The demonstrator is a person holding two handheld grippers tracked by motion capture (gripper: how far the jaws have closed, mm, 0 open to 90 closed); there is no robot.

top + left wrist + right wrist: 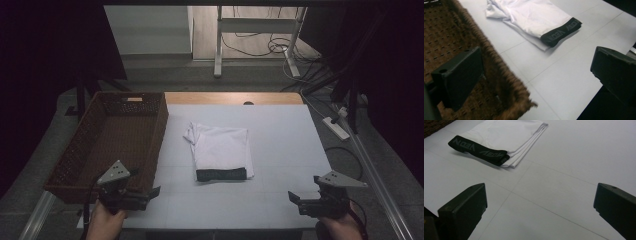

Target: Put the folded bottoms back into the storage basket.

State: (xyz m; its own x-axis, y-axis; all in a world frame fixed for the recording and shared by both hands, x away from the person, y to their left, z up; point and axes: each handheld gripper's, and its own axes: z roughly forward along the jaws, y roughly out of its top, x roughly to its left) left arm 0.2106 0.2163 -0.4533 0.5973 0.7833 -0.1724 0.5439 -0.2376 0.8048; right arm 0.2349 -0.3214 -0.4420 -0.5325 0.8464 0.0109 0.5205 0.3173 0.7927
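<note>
A folded white garment (220,149) with a dark waistband (221,174) lies flat near the middle of the white worktop (280,130), the waistband edge turned toward the person; grey lettering runs along that band in both gripper views (561,30) (477,148). Nothing touches the garment. Just to its left stands a brown woven basket (82,150), its near right corner close to the left tool (142,194), which hovers at the front left of the worktop, partly over the basket's rim (499,65). Its jaws stand wide apart with nothing between them. The right tool (295,198) sits at the front right edge of the worktop, well apart from the garment, its jaws likewise spread wide and holding nothing; between them shows bare worktop (544,202). A hand (102,225) grips each tool from below, the other hand (340,227) at the right. Beyond the far edge of the worktop are a white frame (257,27) and loose cables (277,45) on the floor.
</note>
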